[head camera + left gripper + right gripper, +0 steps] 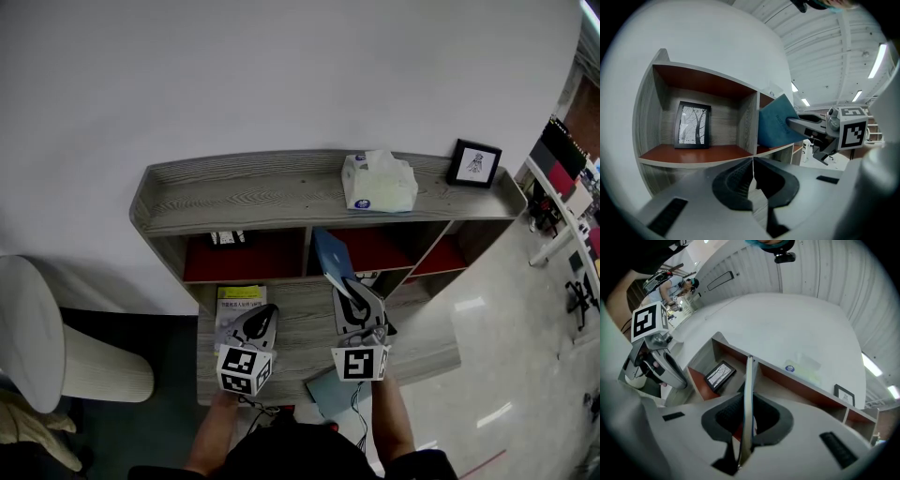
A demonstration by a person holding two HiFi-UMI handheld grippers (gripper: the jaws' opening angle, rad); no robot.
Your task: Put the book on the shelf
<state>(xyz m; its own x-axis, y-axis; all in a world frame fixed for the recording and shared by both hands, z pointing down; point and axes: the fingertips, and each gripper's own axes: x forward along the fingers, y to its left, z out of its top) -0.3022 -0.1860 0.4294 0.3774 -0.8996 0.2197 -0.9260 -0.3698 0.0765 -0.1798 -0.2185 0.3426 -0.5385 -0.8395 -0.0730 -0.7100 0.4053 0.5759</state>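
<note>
While the grey shelf is standing at the far side, the blue book is tilting at its middle compartment's mouth, clenched edge-on in the right tongs; the left tongs are hovering pressed together, empty, just right of a yellow book.

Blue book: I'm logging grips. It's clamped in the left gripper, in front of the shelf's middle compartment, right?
Not quite: the blue book is clamped in the right gripper, not the left gripper. The right gripper view shows it edge-on between the jaws. The rest stands.
</note>
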